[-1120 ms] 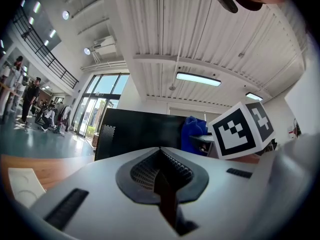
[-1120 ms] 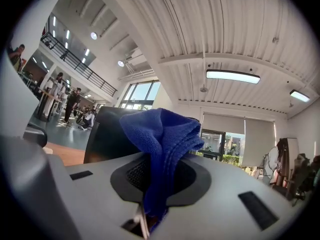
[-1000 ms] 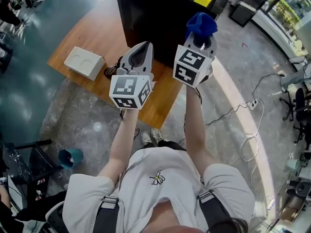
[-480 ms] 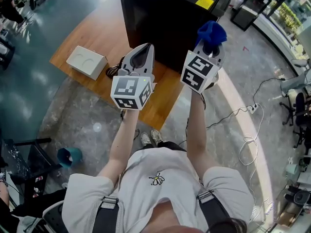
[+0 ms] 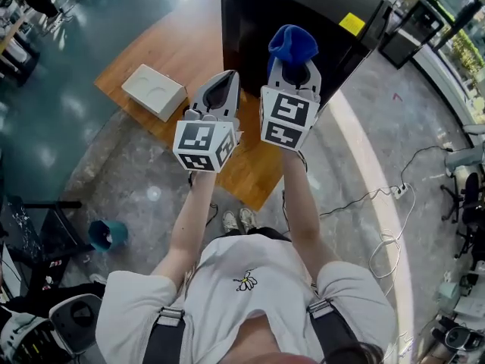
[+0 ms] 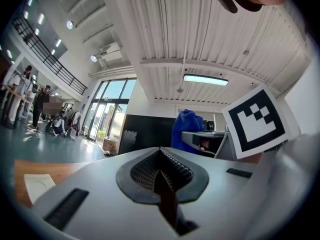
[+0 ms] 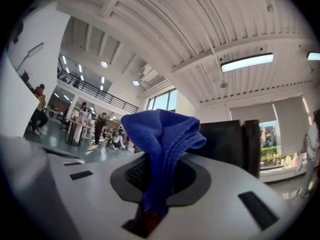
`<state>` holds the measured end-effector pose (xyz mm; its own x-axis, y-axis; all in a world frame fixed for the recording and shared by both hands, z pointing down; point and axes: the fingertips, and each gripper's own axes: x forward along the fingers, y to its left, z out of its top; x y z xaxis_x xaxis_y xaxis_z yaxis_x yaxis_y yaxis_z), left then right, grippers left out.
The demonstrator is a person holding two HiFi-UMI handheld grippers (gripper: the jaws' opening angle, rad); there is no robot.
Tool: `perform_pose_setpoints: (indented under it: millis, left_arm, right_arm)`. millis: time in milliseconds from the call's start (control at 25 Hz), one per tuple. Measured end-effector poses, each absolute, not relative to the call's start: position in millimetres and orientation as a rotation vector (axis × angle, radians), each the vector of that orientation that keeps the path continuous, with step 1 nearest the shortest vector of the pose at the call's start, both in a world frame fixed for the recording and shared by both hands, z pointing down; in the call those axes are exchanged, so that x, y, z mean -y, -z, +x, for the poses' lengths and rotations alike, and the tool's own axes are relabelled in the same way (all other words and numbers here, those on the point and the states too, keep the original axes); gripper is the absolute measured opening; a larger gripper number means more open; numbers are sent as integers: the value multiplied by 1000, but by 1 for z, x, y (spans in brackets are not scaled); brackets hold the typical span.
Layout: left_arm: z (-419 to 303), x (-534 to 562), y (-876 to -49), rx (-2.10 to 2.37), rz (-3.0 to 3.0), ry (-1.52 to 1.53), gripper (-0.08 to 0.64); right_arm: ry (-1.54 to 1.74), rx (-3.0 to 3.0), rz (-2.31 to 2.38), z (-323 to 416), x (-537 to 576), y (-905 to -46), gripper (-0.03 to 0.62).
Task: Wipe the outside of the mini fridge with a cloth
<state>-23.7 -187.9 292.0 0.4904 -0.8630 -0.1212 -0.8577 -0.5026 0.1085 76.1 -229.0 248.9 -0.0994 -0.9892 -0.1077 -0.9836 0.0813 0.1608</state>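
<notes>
Fridge point(image 5: 254, 25) dead ahead, 12 o'clock of right gripper point(image 5: 295, 63), which pinches the cloth point(image 5: 292, 41); left gripper point(image 5: 220, 86) pressed together, empty, slightly farther.

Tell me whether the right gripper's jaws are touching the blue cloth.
Touching. The right gripper view shows the right gripper with its jaws shut on the blue cloth, pinching its lower end.

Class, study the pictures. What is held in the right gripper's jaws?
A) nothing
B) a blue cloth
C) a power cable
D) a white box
B: in the right gripper view, the right gripper has its jaws shut on a blue cloth that bunches up above them.
</notes>
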Motion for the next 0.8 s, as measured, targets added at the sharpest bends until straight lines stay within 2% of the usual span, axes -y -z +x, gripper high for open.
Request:
perform_pose_setpoints:
  millis: [400, 800]
  left_arm:
    - [-92, 228, -309, 1699, 2594, 189, 5]
    - [-133, 260, -322, 1768, 2530, 191, 5]
  right_arm:
    - [310, 2414, 1863, -27, 318, -269, 72]
    - [210, 2322, 1861, -71, 403, -304, 72]
